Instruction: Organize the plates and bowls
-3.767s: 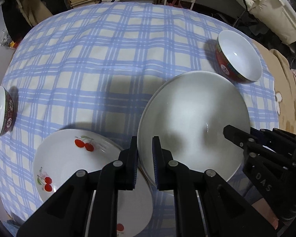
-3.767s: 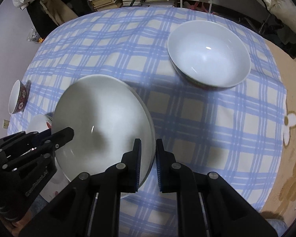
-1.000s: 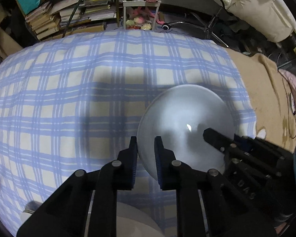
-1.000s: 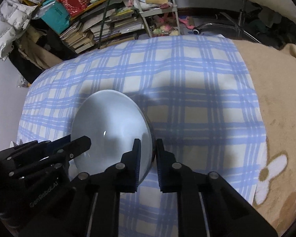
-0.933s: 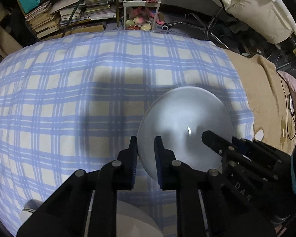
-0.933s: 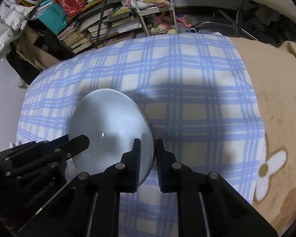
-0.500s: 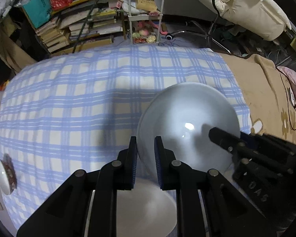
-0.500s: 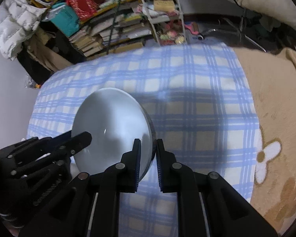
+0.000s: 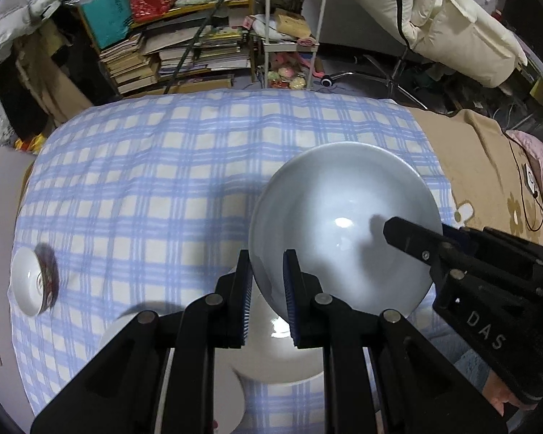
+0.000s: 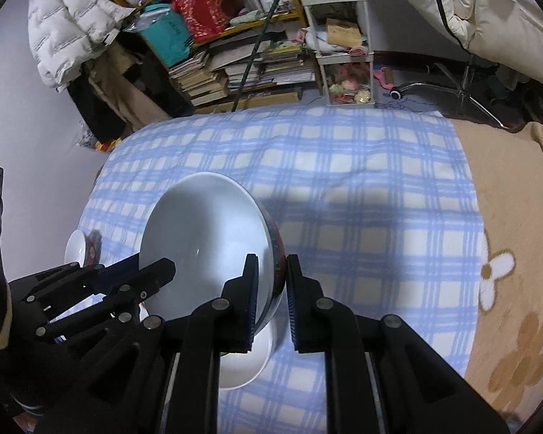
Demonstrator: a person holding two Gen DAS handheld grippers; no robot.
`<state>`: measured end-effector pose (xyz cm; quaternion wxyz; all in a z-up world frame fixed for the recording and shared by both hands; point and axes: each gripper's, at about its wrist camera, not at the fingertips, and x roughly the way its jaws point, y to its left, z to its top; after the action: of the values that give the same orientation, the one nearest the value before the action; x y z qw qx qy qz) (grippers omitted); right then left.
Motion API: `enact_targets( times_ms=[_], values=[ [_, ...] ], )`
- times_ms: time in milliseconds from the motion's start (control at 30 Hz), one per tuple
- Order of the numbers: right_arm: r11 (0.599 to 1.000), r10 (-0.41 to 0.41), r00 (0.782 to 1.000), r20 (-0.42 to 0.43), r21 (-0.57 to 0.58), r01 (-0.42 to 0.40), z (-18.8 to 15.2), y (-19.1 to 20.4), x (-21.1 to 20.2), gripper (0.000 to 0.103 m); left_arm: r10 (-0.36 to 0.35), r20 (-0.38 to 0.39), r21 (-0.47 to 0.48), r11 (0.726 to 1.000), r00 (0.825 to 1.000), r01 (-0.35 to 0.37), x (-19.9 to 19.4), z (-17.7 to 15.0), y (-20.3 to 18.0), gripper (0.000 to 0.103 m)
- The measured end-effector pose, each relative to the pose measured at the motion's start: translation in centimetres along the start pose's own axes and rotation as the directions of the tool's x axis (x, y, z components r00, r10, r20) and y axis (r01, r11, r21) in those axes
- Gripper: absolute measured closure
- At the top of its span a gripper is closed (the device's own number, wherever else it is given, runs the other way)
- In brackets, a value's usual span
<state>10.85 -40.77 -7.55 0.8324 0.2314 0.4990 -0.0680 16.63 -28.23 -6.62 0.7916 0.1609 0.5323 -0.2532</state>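
Observation:
Both grippers hold one large white bowl (image 9: pixel 344 238) by opposite rims, lifted above the bed. My left gripper (image 9: pixel 266 282) is shut on its near-left rim. My right gripper (image 10: pixel 271 282) is shut on its right rim, where the red patterned outside (image 10: pixel 277 253) shows. Below the bowl lies a second large white bowl (image 9: pixel 282 354), also seen in the right wrist view (image 10: pixel 246 365). A white plate (image 9: pixel 221 398) lies beside it at the lower left. A small red-patterned bowl (image 9: pixel 32 282) sits at the far left of the blue checked cloth (image 9: pixel 144 181).
A tan flowered blanket (image 10: pixel 517 253) covers the right side. Beyond the bed's far edge stand stacked books (image 9: pixel 184 58), a small white trolley (image 9: pixel 293 29) and a chair with a cream coat (image 9: pixel 452 29).
The held bowl has risen higher and come back over the other large bowl and the plate. The small bowl at the left has come into view.

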Motion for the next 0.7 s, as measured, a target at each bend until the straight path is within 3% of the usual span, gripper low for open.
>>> enact_targets(
  times_ms=[400, 700],
  values=[
    [1.000, 0.026, 0.999, -0.045, 0.009, -0.025, -4.5, 1.8, 1.2, 0.087, -0.001, -0.003, -0.038, 0.999, 1.000, 0.001, -0.9, -4.0, 1.7, 0.087],
    [0.999, 0.039, 0.998, -0.058, 0.040, -0.037, -7.2, 1.8, 3.2, 0.087, 0.001, -0.033, -0.071, 0.997, 0.999, -0.004, 0.7, -6.1, 2.4, 0.087]
  ],
)
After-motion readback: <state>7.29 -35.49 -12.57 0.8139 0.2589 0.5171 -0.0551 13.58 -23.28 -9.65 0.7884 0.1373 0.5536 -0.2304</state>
